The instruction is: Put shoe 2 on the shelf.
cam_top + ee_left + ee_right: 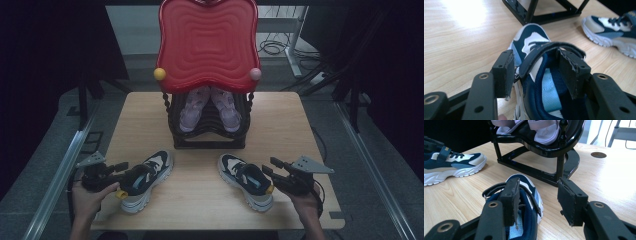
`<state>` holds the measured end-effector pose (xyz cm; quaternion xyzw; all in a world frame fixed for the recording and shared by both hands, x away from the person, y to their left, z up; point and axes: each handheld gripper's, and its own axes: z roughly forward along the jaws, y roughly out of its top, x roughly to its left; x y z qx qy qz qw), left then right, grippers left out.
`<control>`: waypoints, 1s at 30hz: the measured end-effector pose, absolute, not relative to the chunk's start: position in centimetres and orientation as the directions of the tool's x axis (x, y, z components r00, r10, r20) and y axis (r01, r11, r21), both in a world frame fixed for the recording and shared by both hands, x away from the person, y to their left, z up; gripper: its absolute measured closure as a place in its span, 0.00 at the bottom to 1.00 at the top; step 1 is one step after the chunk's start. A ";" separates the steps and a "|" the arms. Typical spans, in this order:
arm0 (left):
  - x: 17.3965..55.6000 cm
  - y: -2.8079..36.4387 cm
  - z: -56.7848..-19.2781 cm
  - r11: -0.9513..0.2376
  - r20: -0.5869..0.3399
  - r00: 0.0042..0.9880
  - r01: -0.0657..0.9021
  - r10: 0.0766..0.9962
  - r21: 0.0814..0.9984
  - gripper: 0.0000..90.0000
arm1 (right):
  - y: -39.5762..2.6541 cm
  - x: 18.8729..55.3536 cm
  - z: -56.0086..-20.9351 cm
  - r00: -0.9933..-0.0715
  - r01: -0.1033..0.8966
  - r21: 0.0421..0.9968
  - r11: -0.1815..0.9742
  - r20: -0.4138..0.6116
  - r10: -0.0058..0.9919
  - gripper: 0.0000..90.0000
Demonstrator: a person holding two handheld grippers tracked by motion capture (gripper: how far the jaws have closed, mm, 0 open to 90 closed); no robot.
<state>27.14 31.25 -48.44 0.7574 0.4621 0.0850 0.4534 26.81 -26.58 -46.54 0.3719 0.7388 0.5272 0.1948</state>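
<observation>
Two navy, white and beige sneakers lie on the wooden table (295, 125), toes toward a black shoe rack (210, 142). My left gripper (122, 167) stands open at the heel of the left sneaker (145, 180). In the left gripper view, the left gripper (536, 67) has its jaws on either side of that sneaker's (531, 40) strap and collar, without pinching. My right gripper (270, 166) is open at the heel of the right sneaker (245, 180). In the right gripper view, the right gripper (539, 195) has one pad over the shoe (524, 180) opening and the other out over the table.
The rack carries a red wavy top (207, 45) and holds a pair of pink sandals (195, 107) on a lower shelf. A cable hole (598, 154) sits in the table beyond the rack. Metal rails run along both sides of the table.
</observation>
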 end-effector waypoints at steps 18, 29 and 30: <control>28.0 30.8 -49.3 -0.237 -0.259 0.577 0.645 0.775 0.727 0.75 | -26.4 27.1 -47.0 -0.643 0.362 0.915 0.177 0.108 0.758 0.57; 28.0 30.7 -49.2 -0.250 -0.240 0.577 0.640 0.780 0.726 0.77 | -25.9 28.9 -46.6 -0.696 0.427 0.870 0.246 0.142 0.704 0.54; 28.0 30.7 -49.2 -0.250 -0.241 0.577 0.640 0.780 0.727 0.77 | -25.7 29.2 -46.6 -0.703 0.429 0.863 0.266 0.134 0.698 0.54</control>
